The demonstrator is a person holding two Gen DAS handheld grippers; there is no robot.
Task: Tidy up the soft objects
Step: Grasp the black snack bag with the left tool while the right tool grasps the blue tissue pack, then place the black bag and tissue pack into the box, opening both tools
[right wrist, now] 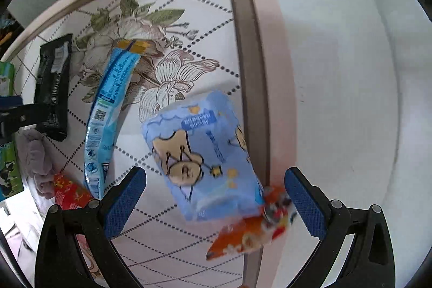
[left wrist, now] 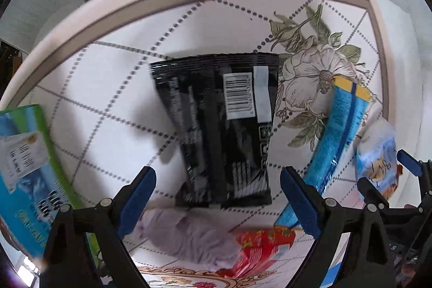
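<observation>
Black packet: white barcode label near its top edge, digits too blurred to read. Green-and-blue box, left of the packet: print illegible. Light-blue pack, right of the packet: text unreadable.

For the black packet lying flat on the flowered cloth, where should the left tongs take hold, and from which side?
Grip the black packet across its narrower near end, coming straight down from above. It lies flat, label side up, and the open left tongs already straddle that end, which looks narrower than their gap. The grey cloth lies close by, so stay on the packet.
</observation>
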